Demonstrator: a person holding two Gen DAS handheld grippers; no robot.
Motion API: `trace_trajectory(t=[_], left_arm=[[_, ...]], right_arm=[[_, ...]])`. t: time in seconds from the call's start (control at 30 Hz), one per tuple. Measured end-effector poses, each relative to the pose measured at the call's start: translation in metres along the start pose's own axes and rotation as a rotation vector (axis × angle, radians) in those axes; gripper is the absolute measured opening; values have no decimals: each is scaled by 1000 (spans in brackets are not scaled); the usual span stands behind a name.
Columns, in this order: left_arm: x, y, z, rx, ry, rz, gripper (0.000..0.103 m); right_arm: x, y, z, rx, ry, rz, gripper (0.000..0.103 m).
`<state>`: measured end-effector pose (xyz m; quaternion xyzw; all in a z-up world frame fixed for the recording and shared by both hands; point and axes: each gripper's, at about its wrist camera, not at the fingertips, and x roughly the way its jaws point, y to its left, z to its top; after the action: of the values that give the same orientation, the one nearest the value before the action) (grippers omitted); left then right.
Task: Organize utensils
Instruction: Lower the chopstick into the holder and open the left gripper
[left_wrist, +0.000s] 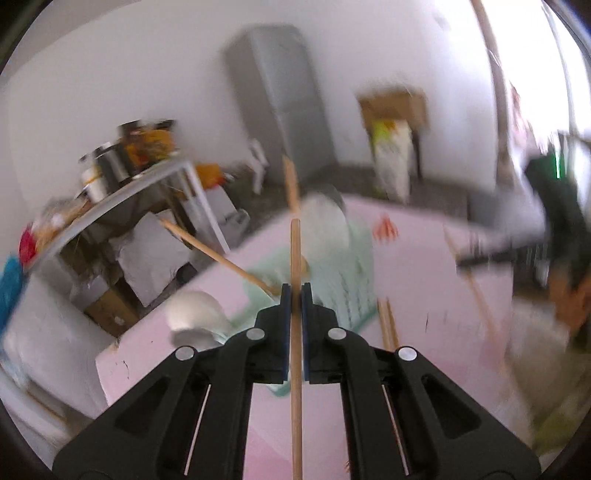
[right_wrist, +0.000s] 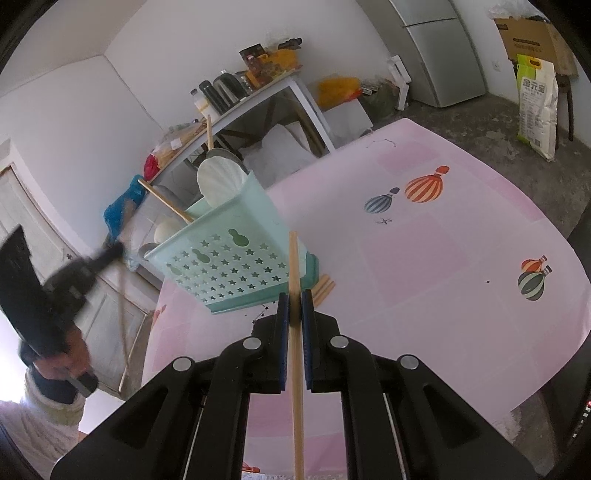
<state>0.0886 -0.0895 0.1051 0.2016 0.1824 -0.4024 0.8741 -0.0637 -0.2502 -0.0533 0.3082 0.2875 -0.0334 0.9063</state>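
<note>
My left gripper is shut on a wooden chopstick that points forward over the pink table. My right gripper is shut on another wooden chopstick, held just in front of the mint-green perforated utensil basket. The basket holds a white ladle and wooden sticks. Two loose chopsticks lie on the table beside the basket; they also show in the left wrist view. The left view is motion-blurred. Each gripper shows in the other's view, the left one and the right one.
The pink tablecloth has balloon prints. A white spoon lies near the table's left edge. Beyond stand a cluttered side table, a grey fridge, a rice sack and cardboard boxes.
</note>
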Motion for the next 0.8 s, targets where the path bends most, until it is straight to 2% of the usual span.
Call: trace_trajectory(t=[0.2,0.37,0.5,0.63,0.7,0.8], left_arm=[[-40,47,25,-201,-173,2,4],[-32,53,50,-328,-306,31,4],[-16,69,69,-489,-400,51,4],[2,80,79,-610,-453,109,4],[11,79,82,-621,-480,164,4],[32,80,83,-664,-470,230,4]], right_arm=[[1,2,0,1,4,4,7],[4,5,-2,-1,9,9,7],[4,4,-2,3,8,7,7],[5,1,-2,11,8,7,7],[5,-1,-2,18,9,7,7],[7,-5,-2,25,11,8,7]])
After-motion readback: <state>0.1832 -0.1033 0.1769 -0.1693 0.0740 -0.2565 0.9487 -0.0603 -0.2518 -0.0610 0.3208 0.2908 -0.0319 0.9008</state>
